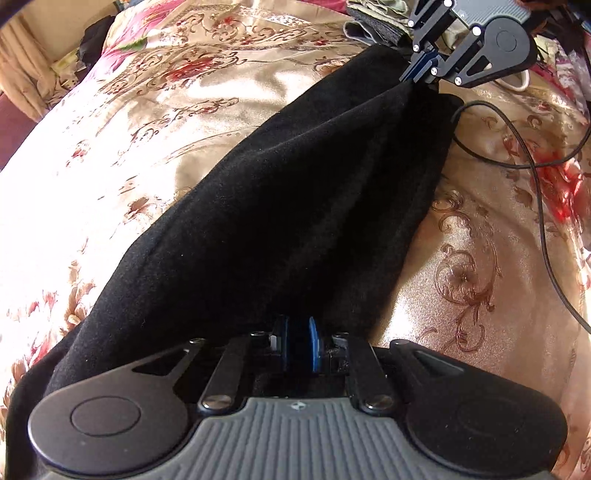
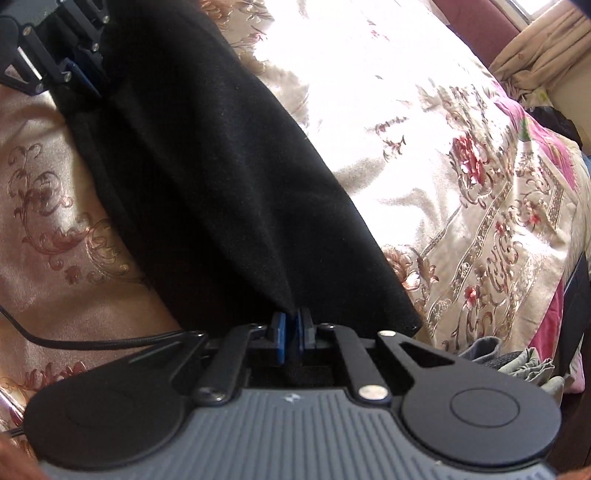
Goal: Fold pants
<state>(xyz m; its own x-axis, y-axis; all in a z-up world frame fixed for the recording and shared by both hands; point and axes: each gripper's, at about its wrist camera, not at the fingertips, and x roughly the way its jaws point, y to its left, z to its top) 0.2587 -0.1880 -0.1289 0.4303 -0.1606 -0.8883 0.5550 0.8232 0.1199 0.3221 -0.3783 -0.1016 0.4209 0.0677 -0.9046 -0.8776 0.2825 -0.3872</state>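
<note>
Two tongs grip the same black pants (image 1: pixel 280 192), one at each end of a bunched edge. In the left wrist view, the left tongs (image 1: pixel 298 349) sit at 6 o'clock, their blue pads pressed together on a fold of the dark cloth. From there the pants stretch up toward 1 o'clock, where the right tongs (image 1: pixel 419 72) pinch the far end, closed on the fabric.

The right wrist view shows the reverse. The right tongs (image 2: pixel 291 336) at 6 o'clock are clamped on the cloth, and the pants (image 2: pixel 207 166) run up toward 11 o'clock to the left tongs (image 2: pixel 86 79), closed on the other end. Between the two grips the cloth hangs in long soft folds, and its lower part spreads out over the bed.

The bed carries a shiny cream bedspread (image 1: pixel 155 122) with red flowers and brown scrollwork, lit hard by sun. A thin black cable (image 1: pixel 535 177) curls across the bedspread at 3 o'clock in the left wrist view, just beside the pants. A pile of other folded clothes (image 1: pixel 373 22) lies at 12 o'clock behind the right tongs. A beige curtain (image 2: pixel 546 51) hangs at 1 o'clock in the right wrist view.
</note>
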